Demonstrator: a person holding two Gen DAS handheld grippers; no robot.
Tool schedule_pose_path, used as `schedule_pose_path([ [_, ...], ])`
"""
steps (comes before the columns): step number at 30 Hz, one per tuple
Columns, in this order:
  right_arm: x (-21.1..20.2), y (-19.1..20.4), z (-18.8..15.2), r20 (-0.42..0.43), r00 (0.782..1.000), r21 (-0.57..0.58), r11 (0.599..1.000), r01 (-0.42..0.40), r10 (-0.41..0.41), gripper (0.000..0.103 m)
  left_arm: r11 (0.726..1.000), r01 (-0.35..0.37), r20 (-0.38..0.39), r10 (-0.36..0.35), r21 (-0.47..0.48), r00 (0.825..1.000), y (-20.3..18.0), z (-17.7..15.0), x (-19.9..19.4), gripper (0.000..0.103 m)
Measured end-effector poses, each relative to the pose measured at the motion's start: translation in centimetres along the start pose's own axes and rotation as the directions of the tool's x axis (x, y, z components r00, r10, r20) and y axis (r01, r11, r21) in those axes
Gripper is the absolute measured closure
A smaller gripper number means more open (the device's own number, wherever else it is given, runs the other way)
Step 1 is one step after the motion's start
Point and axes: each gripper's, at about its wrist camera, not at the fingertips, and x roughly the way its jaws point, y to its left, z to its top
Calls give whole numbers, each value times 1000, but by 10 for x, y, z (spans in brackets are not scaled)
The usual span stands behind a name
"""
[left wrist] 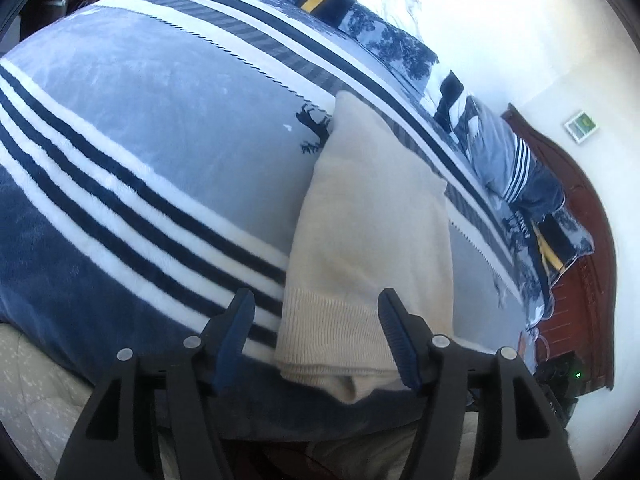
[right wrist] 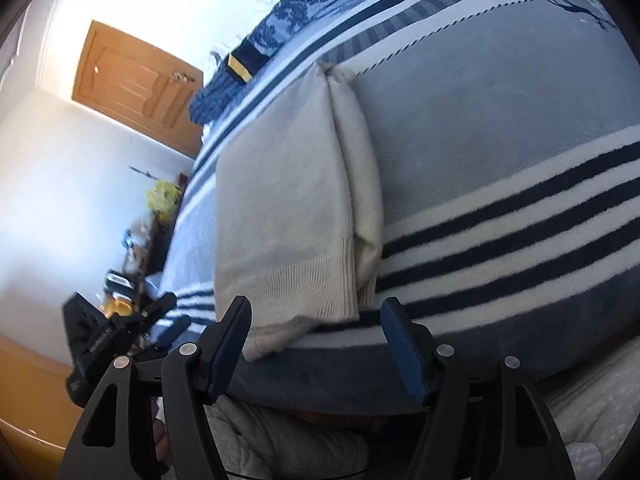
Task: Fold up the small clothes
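Observation:
A cream knitted garment lies folded into a long narrow strip on the striped blanket, its ribbed hem nearest me. My left gripper is open and hovers at the hem's near end, its jaws standing either side of it without gripping. In the right wrist view the same garment lies with one side folded over along a lengthwise crease. My right gripper is open at the hem's near right corner, empty. The left gripper shows at the lower left of that view.
The bed carries a grey, white and navy striped blanket. Patterned blue pillows and bedding lie along the far side by a red-brown headboard. A wooden door and a cluttered shelf stand beyond the bed.

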Motion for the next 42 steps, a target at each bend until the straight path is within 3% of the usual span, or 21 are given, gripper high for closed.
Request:
schedule_pose_path([
  [2, -7, -10, 6, 30, 999, 33, 999, -30, 29, 21, 1000, -1, 9, 1, -7, 1000, -1, 6, -2, 36],
  [5, -15, -20, 21, 84, 996, 87, 996, -29, 21, 19, 1000, 0, 22, 0, -3, 1000, -4, 16, -1, 26],
  [8, -6, -8, 48, 61, 996, 18, 998, 60, -61, 19, 1000, -16, -8, 16, 8, 1000, -9, 28, 14, 25],
  [13, 34, 9, 88, -41, 997, -79, 995, 62, -66, 19, 999, -48, -55, 49, 25, 997, -17, 52, 52, 25],
  [15, 56, 10, 96, -78, 994, -105, 992, 75, -83, 22, 999, -49, -75, 50, 14, 996, -16, 59, 67, 25],
  [16, 66, 8, 97, -95, 992, -109, 991, 78, -89, 30, 999, -49, -91, 50, 10, 995, -13, 61, 77, 25],
  [17, 75, 5, 98, -117, 989, -110, 991, 75, -88, 45, 999, -46, -101, 47, 8, 994, -12, 62, 83, 26],
  [18, 86, 0, 96, -150, 985, -117, 991, 69, -86, 53, 999, -44, -112, 44, 3, 993, -9, 63, 89, 35],
  [19, 92, -3, 94, -158, 982, -127, 988, 85, -104, 70, 999, -39, -126, 38, -6, 991, -6, 62, 93, 63],
  [21, 92, -12, 88, -144, 987, -102, 993, 58, -72, 77, 999, 5, -162, -10, -31, 987, 1, 59, 98, 85],
  [23, 81, -15, 87, -125, 992, -66, 998, 20, -28, 81, 999, 8, -146, -13, -39, 989, 4, 55, 97, 85],
  [25, 82, -13, 86, -129, 990, -94, 995, 39, -51, 81, 1000, -12, -142, 10, -16, 990, 4, 52, 101, 84],
  [30, 90, -16, 86, -156, 985, -67, 996, 66, -76, 76, 989, -126, -103, 133, 77, 986, -20, 42, 78, 79],
  [31, 85, -12, 84, -147, 985, -73, 994, 78, -88, 75, 982, -154, -80, 162, 106, 983, -27, 36, 66, 67],
  [32, 77, -7, 82, -136, 986, -79, 993, 92, -102, 66, 975, -177, -64, 186, 134, 980, -34, 27, 52, 58],
  [33, 67, -1, 79, -124, 987, -79, 992, 97, -106, 57, 971, -190, -49, 199, 147, 979, -40, 19, 41, 38],
  [34, 56, 3, 77, -103, 990, -66, 994, 86, -93, 37, 963, -214, -19, 220, 162, 975, -47, 5, 23, 30],
  [35, 44, 7, 71, -84, 993, -47, 996, 74, -78, 21, 956, -234, 3, 237, 176, 971, -52, -5, 11, 30],
  [36, 29, 11, 61, -63, 997, -19, 998, 53, -54, 18, 949, -248, 19, 249, 195, 968, -58, -16, -2, 30],
  [38, 5, 22, 44, -52, 998, -3, 1000, 28, -28, 17, 935, -260, 23, 262, 240, 965, -72, -37, -25, 26],
  [42, -32, 57, 6, -57, 986, -98, 983, 153, -159, 17, 901, -310, 62, 306, 302, 950, -99, -59, -64, 25],
])
